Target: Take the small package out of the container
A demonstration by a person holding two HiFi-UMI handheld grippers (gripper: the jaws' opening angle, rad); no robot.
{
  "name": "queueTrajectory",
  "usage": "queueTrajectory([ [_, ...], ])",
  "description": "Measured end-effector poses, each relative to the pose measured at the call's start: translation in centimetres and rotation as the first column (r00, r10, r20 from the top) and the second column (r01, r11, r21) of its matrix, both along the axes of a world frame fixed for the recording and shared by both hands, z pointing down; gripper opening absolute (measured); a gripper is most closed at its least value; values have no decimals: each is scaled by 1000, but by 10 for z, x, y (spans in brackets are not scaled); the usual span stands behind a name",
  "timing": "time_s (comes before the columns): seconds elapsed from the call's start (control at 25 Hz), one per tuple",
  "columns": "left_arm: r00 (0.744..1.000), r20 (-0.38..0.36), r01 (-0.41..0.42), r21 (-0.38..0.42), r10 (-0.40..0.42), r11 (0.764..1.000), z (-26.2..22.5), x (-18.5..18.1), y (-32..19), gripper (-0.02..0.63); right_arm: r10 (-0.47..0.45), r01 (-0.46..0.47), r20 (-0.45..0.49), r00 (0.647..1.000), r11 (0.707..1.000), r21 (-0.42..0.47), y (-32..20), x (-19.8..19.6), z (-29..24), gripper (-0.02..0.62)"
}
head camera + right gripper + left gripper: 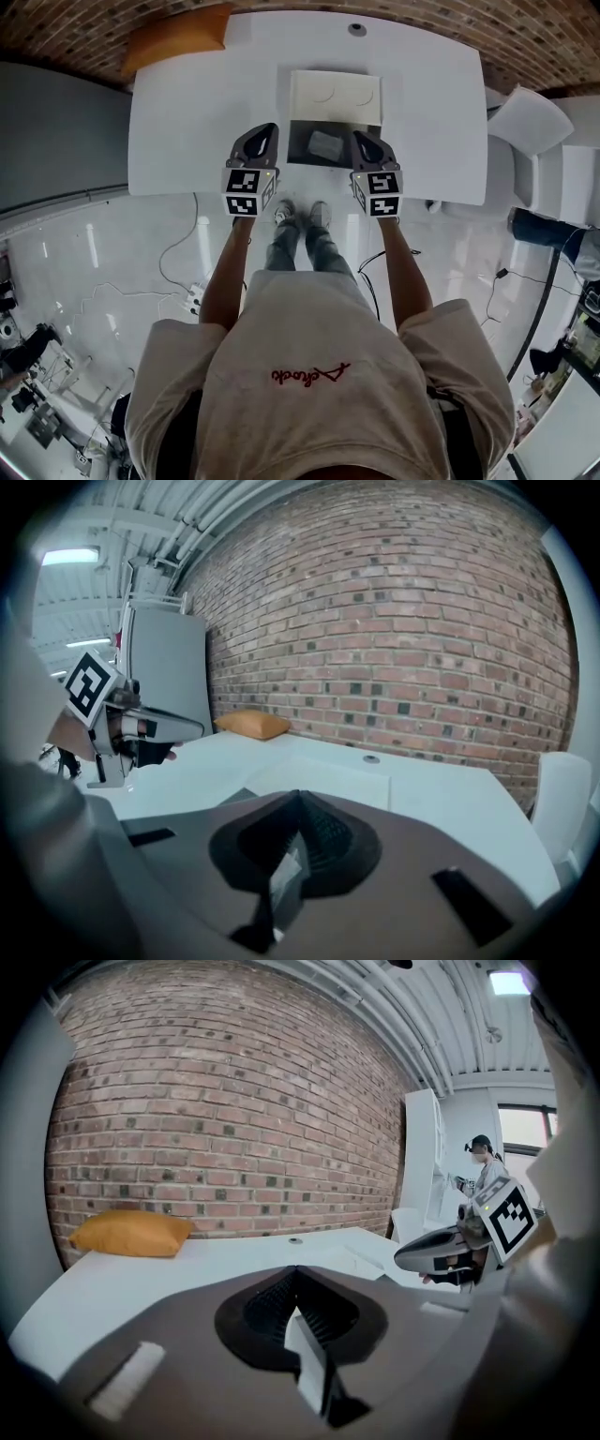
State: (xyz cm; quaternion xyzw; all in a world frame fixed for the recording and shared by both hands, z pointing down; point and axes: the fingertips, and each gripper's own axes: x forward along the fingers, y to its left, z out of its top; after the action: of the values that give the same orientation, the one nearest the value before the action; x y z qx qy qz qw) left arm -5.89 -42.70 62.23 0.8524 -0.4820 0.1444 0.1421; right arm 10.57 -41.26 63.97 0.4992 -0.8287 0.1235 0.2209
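On the white table [187, 122] stands an open container [302, 150] with a dark inside and a white lid [335, 97] folded back. A small grey package [326, 143] lies inside it. My left gripper [263, 137] hovers at the container's left edge, shut and holding nothing. The right gripper [367, 143] hangs at the container's right edge, also shut and holding nothing. In the left gripper view the left gripper [297, 1271] meets at a point, and the right gripper [441, 1251] shows beside it. In the right gripper view the right gripper [300, 794] is pressed together above the lid [328, 778].
An orange cushion [178, 37] lies at the table's far left corner by the brick wall. A small round grommet [357, 29] sits in the table's far edge. A white chair [530, 117] stands to the right. Cables run across the floor [178, 253].
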Motion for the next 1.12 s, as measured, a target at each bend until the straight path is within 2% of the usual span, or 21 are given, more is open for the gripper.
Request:
queueTrajectory([
  [0.24,1000,-5,3,-31,-3,1000,17,-3,13,6,-75,71,-51,996,995,-64,8,-10,25,9],
  [0.36,1000,-11,7,-33,-7,999,20,-4,16,6,-157,149,-105,982,985,-82,9,-19,34,9],
  [0.44,1000,-14,7,-32,-7,999,21,-5,18,6,-232,219,-165,959,971,-94,9,-26,39,9],
  [0.64,1000,-17,10,-36,-11,999,24,-8,23,6,-433,399,-348,832,901,-168,11,-40,55,9],
  [0.92,999,-28,20,-39,-21,999,23,-14,26,6,-627,553,-489,606,774,-307,22,-48,91,9],
  [1.0,999,-30,21,-39,-23,999,23,-15,27,6,-645,562,-503,575,758,-330,24,-47,98,11],
  [1.12,999,-33,23,-42,-24,999,26,-16,27,6,-635,539,-486,600,770,-341,20,-44,102,11],
])
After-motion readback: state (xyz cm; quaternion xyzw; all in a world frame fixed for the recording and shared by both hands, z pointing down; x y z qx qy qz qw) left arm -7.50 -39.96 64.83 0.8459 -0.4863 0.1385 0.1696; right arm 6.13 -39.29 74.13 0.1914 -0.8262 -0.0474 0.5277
